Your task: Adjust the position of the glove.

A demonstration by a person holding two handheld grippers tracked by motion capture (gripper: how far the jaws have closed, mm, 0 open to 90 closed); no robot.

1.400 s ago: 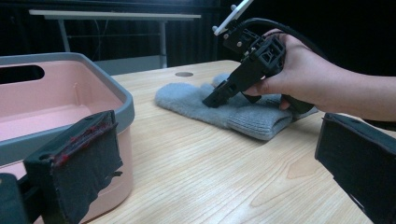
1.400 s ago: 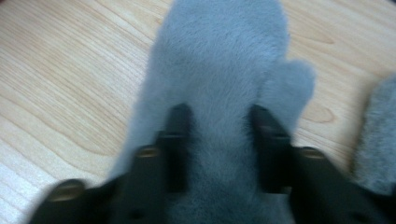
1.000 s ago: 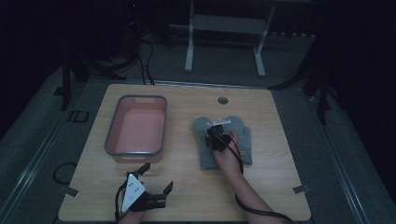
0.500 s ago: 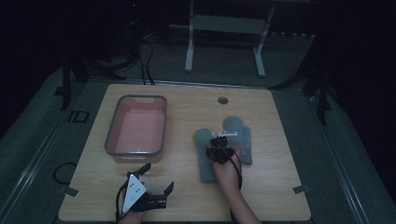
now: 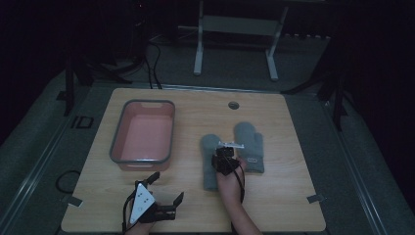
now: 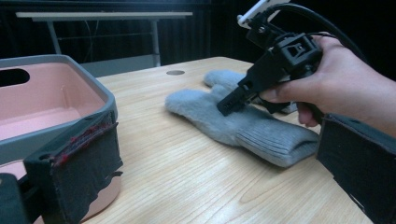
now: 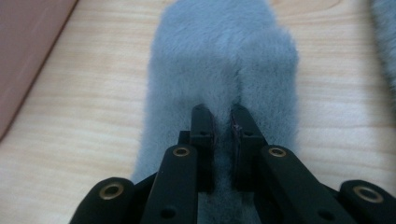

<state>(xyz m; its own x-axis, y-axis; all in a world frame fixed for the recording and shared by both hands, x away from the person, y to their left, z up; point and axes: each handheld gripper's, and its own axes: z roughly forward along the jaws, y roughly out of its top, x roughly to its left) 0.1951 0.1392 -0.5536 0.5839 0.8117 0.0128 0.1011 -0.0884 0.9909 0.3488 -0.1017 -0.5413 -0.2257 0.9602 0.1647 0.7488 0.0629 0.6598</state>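
Observation:
Two grey fleece mittens lie side by side right of the table's middle. My right gripper [image 5: 226, 157] sits over the left mitten [image 5: 210, 169], and the right mitten [image 5: 249, 144] lies beside it. In the right gripper view that gripper [image 7: 221, 114] is shut on the left mitten [image 7: 224, 60], a fold of fleece pinched between its jaws. From the left gripper view the right gripper [image 6: 233, 100] presses into the left mitten [image 6: 243, 123], held by a hand. My left gripper [image 5: 166, 187] hovers open at the near left edge, nothing between its jaws [image 6: 219, 140].
A pink bin [image 5: 169, 129] with a grey rim stands on the left half of the wooden table, its near corner close to my left gripper's jaw [image 6: 105, 100]. A small round hole [image 5: 233, 105] marks the table's far side. Bare wood [image 5: 288, 196] lies at the near right.
My right gripper has drawn back toward the near edge with the left mitten, which now lies apart from the right one. The left gripper has barely shifted.

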